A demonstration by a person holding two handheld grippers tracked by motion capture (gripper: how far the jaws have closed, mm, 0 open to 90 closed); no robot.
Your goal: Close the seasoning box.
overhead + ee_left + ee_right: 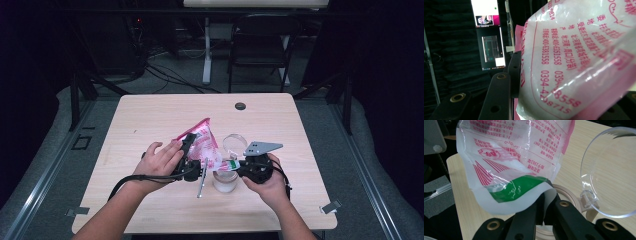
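A pink-and-white printed plastic bag is held up over the table between both grippers. My left gripper is shut on the bag's body, one black finger pressed against its side. My right gripper is shut on the bag's lower corner with the green stripe, the jaws pinched together on the film. Right under that corner stands a clear glass jar with a tan rim. Its hinged clear lid stands swung open.
A thin metal utensil lies on the light wooden table just left of the jar. A black round grommet sits near the far edge. A folding chair stands beyond the table.
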